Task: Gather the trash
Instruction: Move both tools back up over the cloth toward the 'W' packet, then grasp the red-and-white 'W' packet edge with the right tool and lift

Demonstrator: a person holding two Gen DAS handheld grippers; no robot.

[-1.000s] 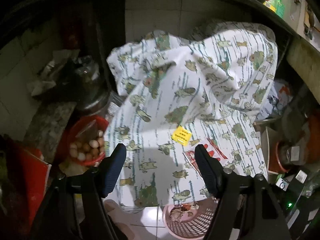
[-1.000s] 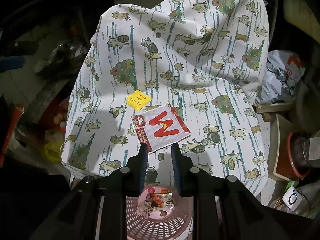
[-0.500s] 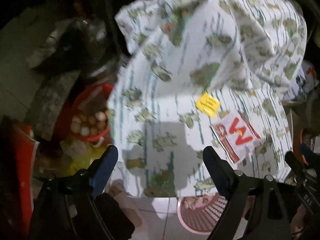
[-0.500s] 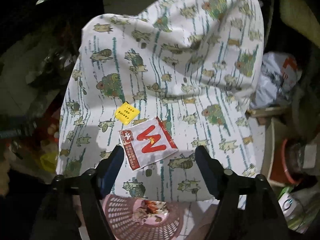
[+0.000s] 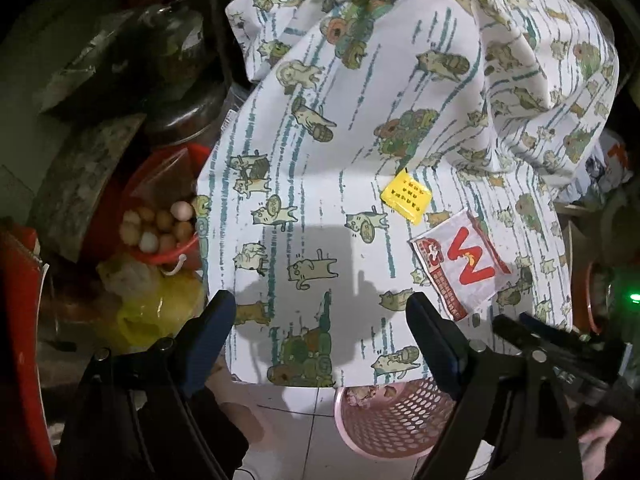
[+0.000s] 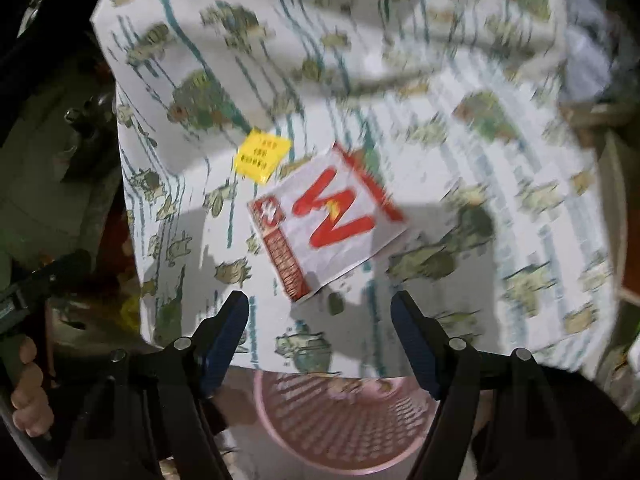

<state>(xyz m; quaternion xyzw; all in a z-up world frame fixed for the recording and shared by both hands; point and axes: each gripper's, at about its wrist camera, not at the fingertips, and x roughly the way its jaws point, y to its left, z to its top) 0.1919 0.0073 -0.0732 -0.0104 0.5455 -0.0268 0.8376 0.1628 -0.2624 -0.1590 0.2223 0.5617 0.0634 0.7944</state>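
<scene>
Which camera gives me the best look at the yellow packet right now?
The left wrist view: the yellow packet is sharp there, with its print lines visible. The right wrist view shows it closer to centre but motion-blurred.

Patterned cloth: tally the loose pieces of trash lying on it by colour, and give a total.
Yellow: 1, the small square yellow sachet on the patterned cloth.
White with red: 1, the flat white paper wrapper with a red W, beside the sachet.
Total: 2.
</scene>
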